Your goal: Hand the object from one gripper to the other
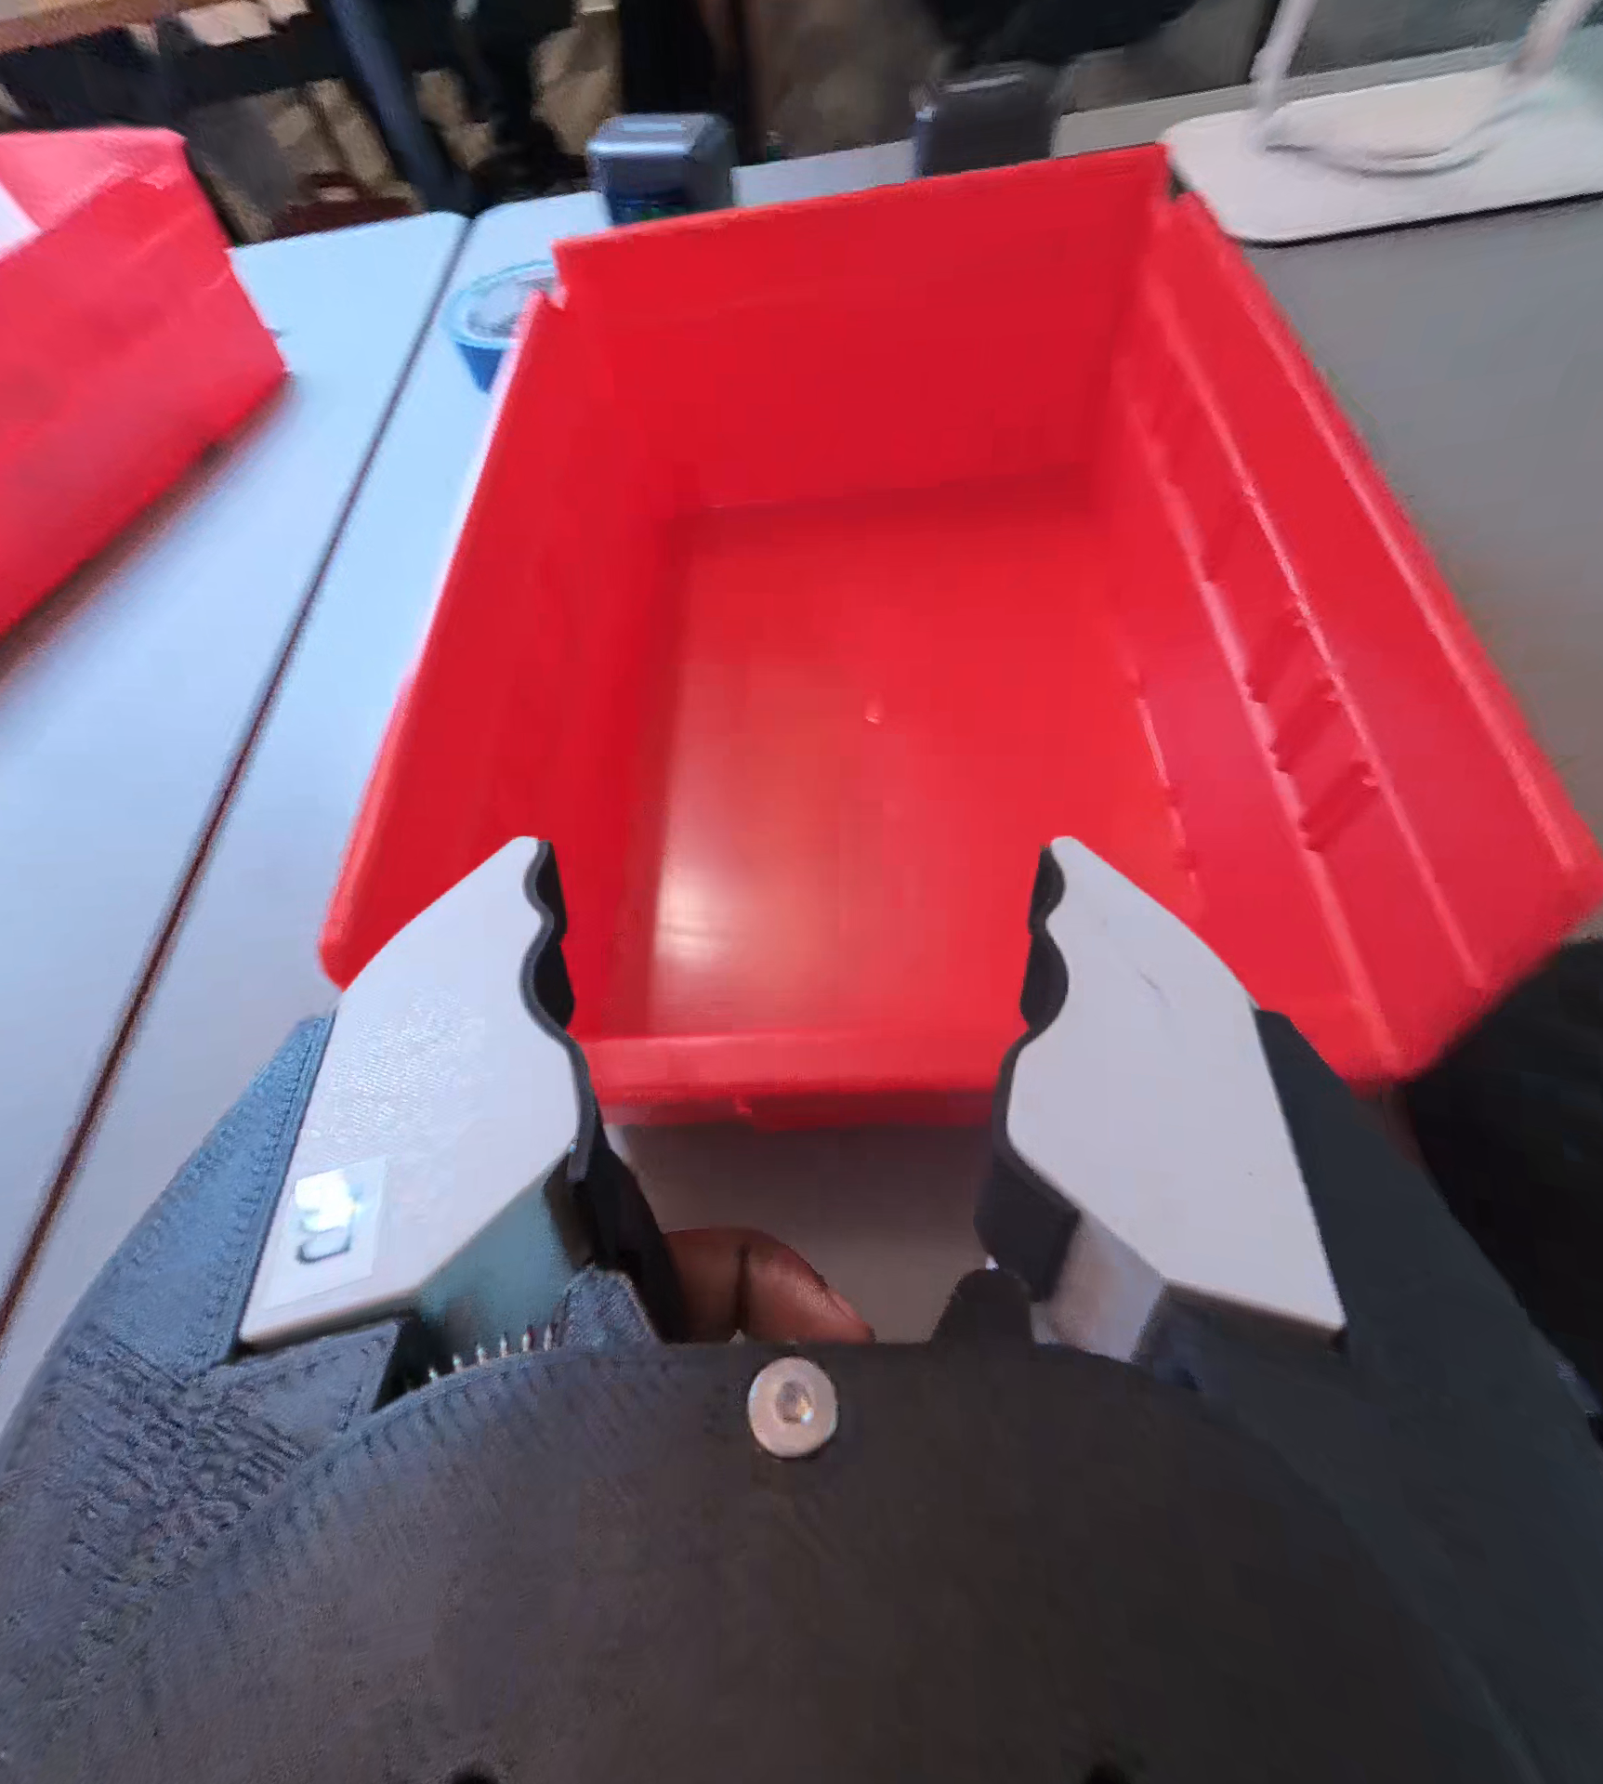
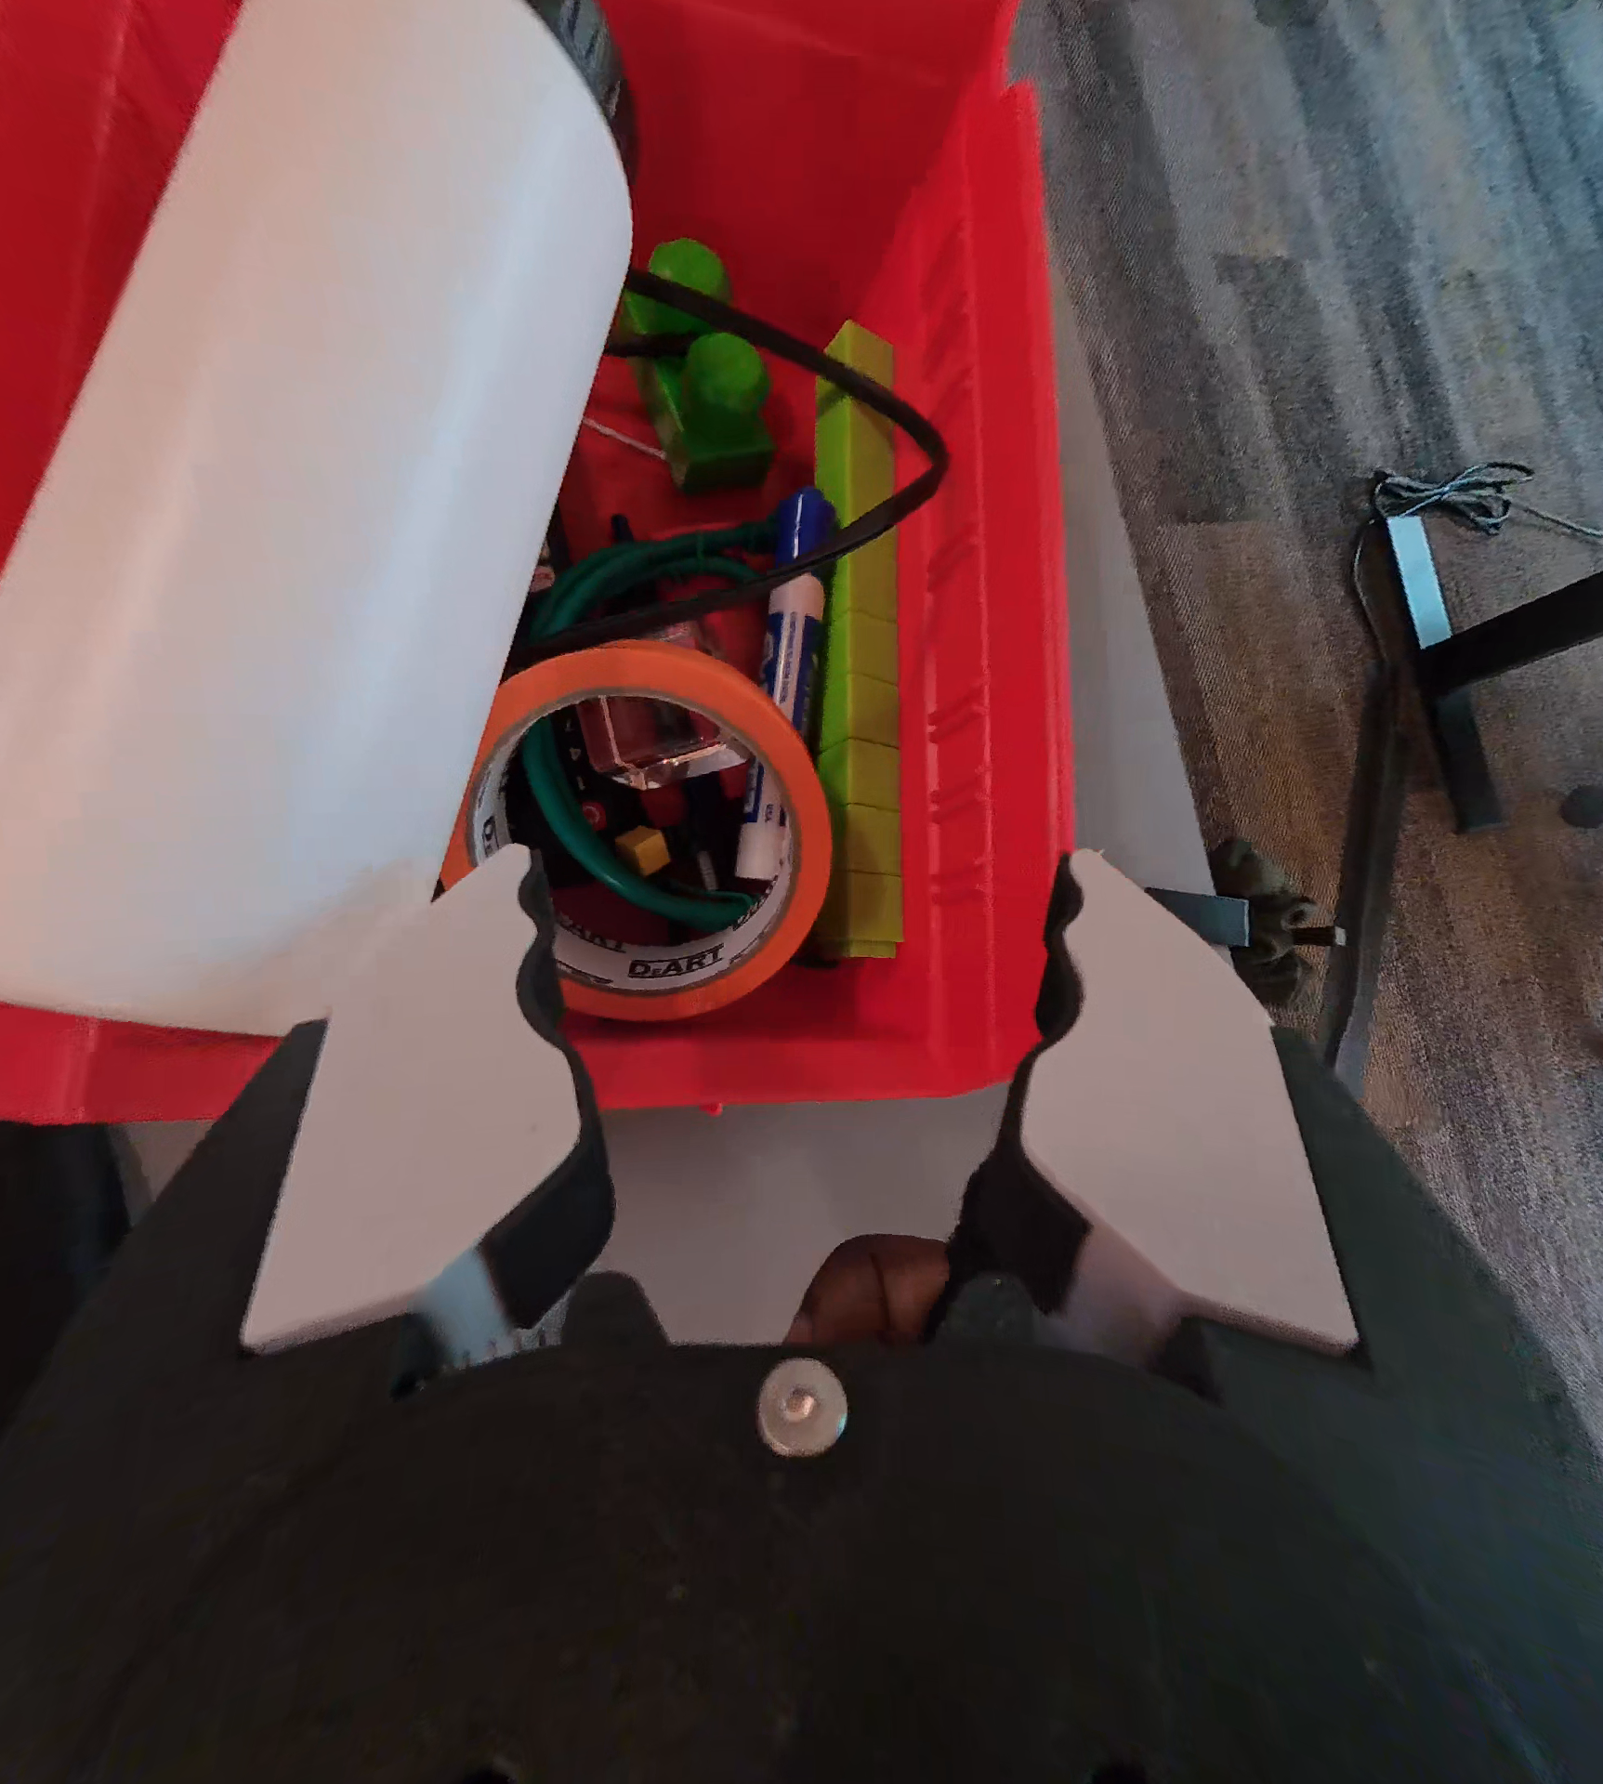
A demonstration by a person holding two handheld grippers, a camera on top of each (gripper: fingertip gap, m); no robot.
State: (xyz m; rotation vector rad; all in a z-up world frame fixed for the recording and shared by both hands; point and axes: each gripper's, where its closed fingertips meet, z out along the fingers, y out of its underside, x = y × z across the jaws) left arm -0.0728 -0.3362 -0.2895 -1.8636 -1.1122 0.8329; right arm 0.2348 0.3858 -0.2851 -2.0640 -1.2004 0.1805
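A: Grey desk (image 1: 199,734), two red bins. Left gripper (image 1: 792,951) over the empty red bin (image 1: 874,386), jaws apart, holding nothing.

B: Right gripper (image 2: 797,965) hangs above the full bin (image 2: 981,618), jaws apart too. Likely object: orange tape roll (image 2: 648,835), resting beside the white cylinder (image 2: 276,502), blue marker (image 2: 792,618) and green blocks (image 2: 701,386).

A: So pickup not yet made. Next, I judge: descend, close on something, then bring both grippers together.

B: Only my view shows the contents and the floor; yours shows the empty bin.
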